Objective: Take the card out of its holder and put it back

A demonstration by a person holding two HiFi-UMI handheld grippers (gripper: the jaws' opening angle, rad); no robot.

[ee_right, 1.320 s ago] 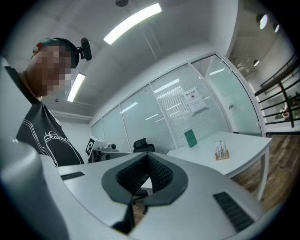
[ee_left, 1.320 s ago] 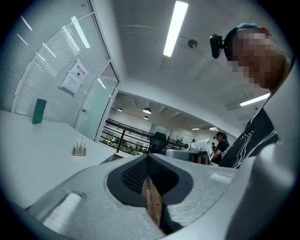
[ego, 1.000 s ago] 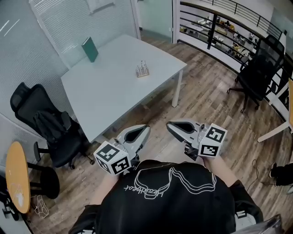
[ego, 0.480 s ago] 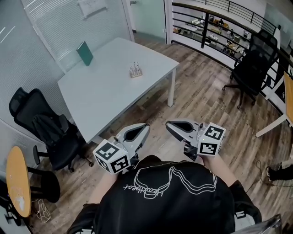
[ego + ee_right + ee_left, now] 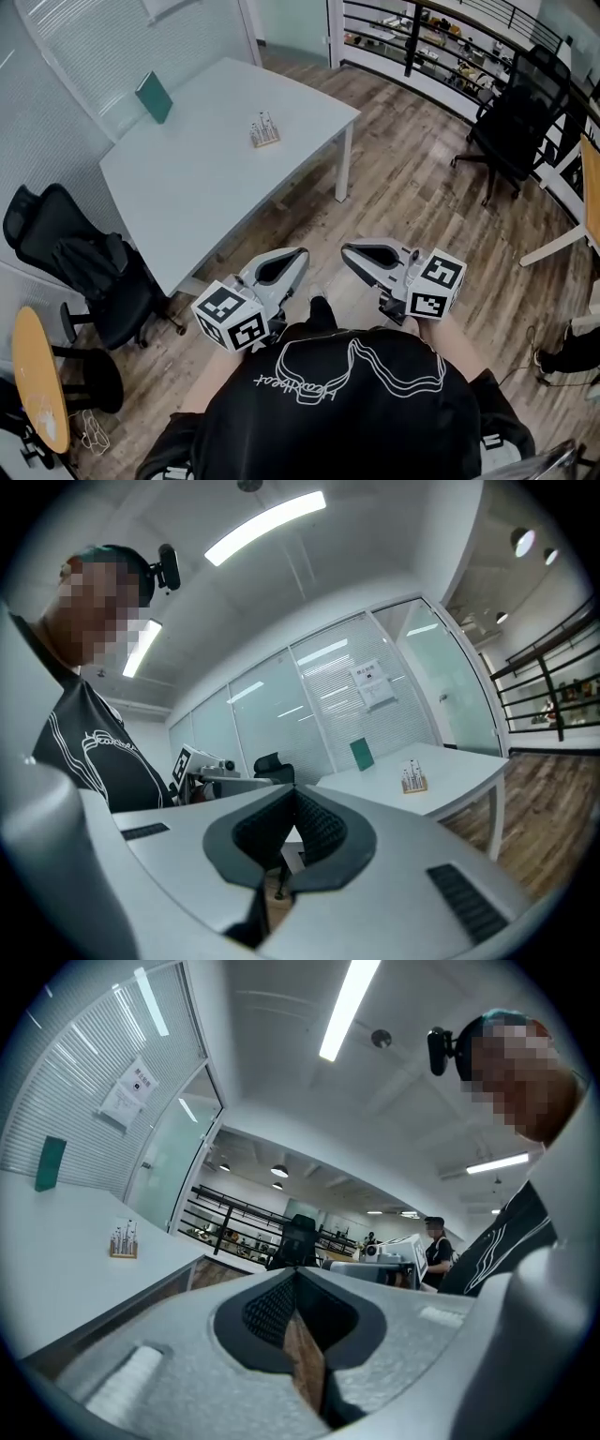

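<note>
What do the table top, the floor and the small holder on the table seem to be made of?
Table top: smooth matt white, probably laminate or painted board; no grain shows. Floor: wood or wood-look planks; grain and seams are visible. Small holder: tan base, perhaps light wood; too small to be sure.

White table (image 5: 206, 178) stands on the wood-plank floor (image 5: 412, 187), and there's very little on it. A small wooden holder (image 5: 264, 132) sits near the table's right edge with thin pieces upright in it. Well to the holder's left, at the far corner, stands a green slab (image 5: 154, 97). They're well apart.
</note>
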